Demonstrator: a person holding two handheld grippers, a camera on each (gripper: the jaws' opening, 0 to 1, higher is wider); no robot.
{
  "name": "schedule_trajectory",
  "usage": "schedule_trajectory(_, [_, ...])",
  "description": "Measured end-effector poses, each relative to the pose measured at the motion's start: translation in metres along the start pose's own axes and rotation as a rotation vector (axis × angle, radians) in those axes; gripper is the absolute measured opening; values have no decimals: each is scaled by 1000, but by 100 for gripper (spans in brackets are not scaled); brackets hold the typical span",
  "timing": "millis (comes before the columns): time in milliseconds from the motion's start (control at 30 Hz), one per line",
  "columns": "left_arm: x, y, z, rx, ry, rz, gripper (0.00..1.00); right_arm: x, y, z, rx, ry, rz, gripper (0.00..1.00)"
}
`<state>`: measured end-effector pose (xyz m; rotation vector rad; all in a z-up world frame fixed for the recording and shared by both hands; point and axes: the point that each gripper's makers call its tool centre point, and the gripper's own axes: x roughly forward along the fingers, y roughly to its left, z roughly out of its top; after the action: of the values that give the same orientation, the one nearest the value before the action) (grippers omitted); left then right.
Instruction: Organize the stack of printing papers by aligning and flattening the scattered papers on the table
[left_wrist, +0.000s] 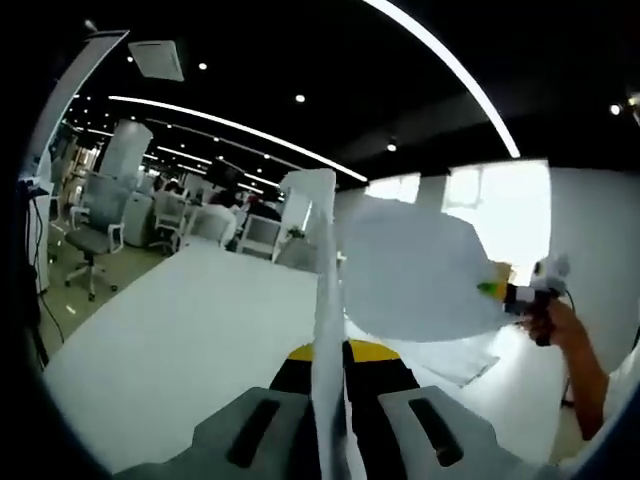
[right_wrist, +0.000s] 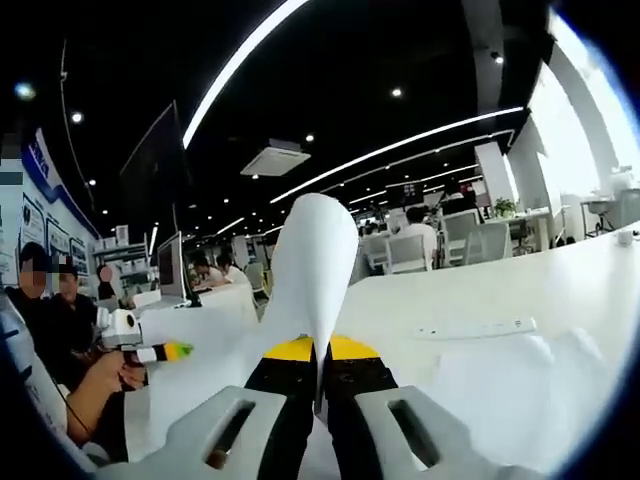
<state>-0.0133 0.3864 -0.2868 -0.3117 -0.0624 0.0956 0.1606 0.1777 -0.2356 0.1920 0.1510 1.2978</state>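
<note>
White paper sits pinched in both your tongs. In the left gripper view, your left tongs (left_wrist: 330, 420) are closed on a sheet (left_wrist: 325, 300) seen edge-on, rising straight up btwn the two grey jaws, w/ a yellow-black band just behind. Beyond it, a second sheet (left_wrist: 425, 270) hangs broad and curved, lifted off the tabletop (left_wrist: 190, 320); its far edge meets the right tongs (left_wrist: 500, 292), held by your hand (left_wrist: 555, 320). More loose papers (left_wrist: 450, 355) lie flat on the tabletop beneath that sheet.

In the right gripper view, your right tongs (right_wrist: 318, 410) are clamped on a sheet (right_wrist: 315, 270) that curls up and fans wide above the jaws. The left tongs (right_wrist: 160, 352) show at the left edge, gripped in your hand (right_wrist: 110, 375). Papers (right_wrist: 500, 380) lie spread on the tabletop (right_wrist: 560, 290) to the right. Office chairs, desks and seated people are well behind.
</note>
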Motion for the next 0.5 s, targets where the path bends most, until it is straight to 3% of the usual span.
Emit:
schedule_trajectory(200, [-1,3,0,-48,-12,3,6,-4,5,-1,103,-64,21,0])
schedule_trajectory(333, [0,4,-3,-127,-19,-9,6,-3,7,-4,108,-62,30,0])
schedule_trajectory(400, [3,-1,-5,-217,-22,-42,6,-3,8,-7,109,-56,33,0])
schedule_trajectory(500, [8,-13,-1,-434,-38,-140,6,-5,8,-8,113,-52,37,0])
